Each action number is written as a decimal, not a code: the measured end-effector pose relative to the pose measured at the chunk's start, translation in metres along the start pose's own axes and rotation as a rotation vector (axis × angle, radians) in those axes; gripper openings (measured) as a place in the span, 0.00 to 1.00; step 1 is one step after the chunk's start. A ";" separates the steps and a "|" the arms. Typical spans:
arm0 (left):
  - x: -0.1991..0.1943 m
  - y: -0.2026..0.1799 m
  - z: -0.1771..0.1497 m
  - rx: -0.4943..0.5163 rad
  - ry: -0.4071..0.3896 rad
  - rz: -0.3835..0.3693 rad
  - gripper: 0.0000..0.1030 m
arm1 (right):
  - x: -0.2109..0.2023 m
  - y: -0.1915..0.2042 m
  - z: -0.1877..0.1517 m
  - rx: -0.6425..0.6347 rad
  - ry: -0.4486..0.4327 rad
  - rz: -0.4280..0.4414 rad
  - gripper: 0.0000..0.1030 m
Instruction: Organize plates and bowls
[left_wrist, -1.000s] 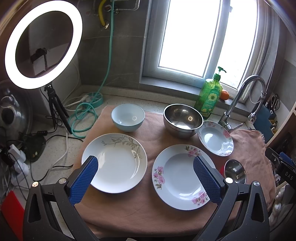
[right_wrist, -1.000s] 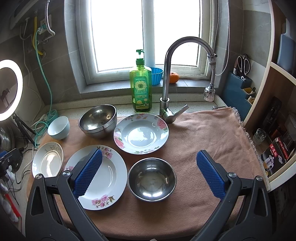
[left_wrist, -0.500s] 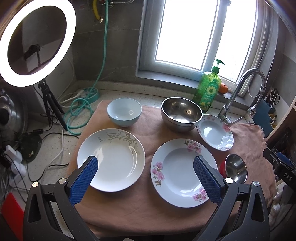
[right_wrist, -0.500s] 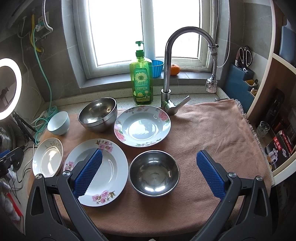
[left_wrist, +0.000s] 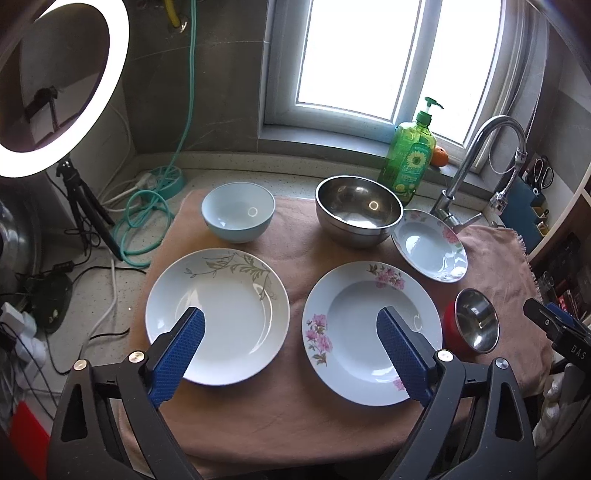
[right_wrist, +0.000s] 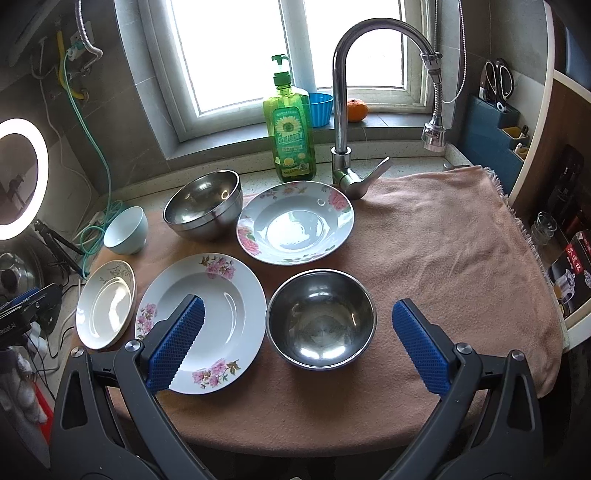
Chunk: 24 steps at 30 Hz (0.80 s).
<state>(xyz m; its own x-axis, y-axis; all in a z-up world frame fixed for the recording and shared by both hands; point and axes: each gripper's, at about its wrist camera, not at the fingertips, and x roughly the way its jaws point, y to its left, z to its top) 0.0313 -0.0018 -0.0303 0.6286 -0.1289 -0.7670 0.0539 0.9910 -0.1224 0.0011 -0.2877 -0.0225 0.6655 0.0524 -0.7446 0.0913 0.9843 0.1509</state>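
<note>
Since a second ago both grippers have come lower and closer over the cloth, so the dishes fill more of each view; nothing on the cloth itself has shifted.

The left gripper (left_wrist: 290, 345) hangs with its jaws wide apart and nothing between them, above the gap between the leaf plate (left_wrist: 217, 315) on the left and the big flower plate (left_wrist: 372, 332) beside it. The right gripper (right_wrist: 295, 345) is just as wide open and empty, with the small steel bowl (right_wrist: 320, 319) sitting between its fingers, a little further out.

All six dishes lie singly on the pink cloth (right_wrist: 443, 258). At the far side stand the blue bowl (left_wrist: 238, 212), the large steel bowl (left_wrist: 358, 210) and the small flower plate (right_wrist: 294, 221), which lies just in front of the tap (right_wrist: 341, 110).

The step in hand looks like the first pick. I would judge the small steel bowl the natural start for the right gripper: pinch one wall at the rim rather than span it, lift straight up, then nest it in the large steel bowl. The steel looks slippery, so a firm, deep bite is wise. Plates lie flat on soft cloth, so a finger must slide under the rim.
</note>
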 end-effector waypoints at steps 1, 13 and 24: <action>0.002 0.001 -0.001 -0.002 0.008 -0.005 0.89 | 0.001 0.001 -0.002 -0.004 0.008 0.005 1.00; 0.025 0.004 -0.023 -0.062 0.137 -0.097 0.62 | 0.029 0.008 -0.017 -0.026 0.146 0.122 0.66; 0.035 0.007 -0.046 -0.129 0.200 -0.161 0.43 | 0.075 0.029 0.016 -0.147 0.252 0.258 0.46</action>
<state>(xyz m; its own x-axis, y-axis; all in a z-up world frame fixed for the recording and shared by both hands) 0.0185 -0.0007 -0.0869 0.4534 -0.3017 -0.8387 0.0334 0.9461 -0.3223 0.0656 -0.2581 -0.0635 0.4481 0.3235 -0.8334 -0.1745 0.9460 0.2734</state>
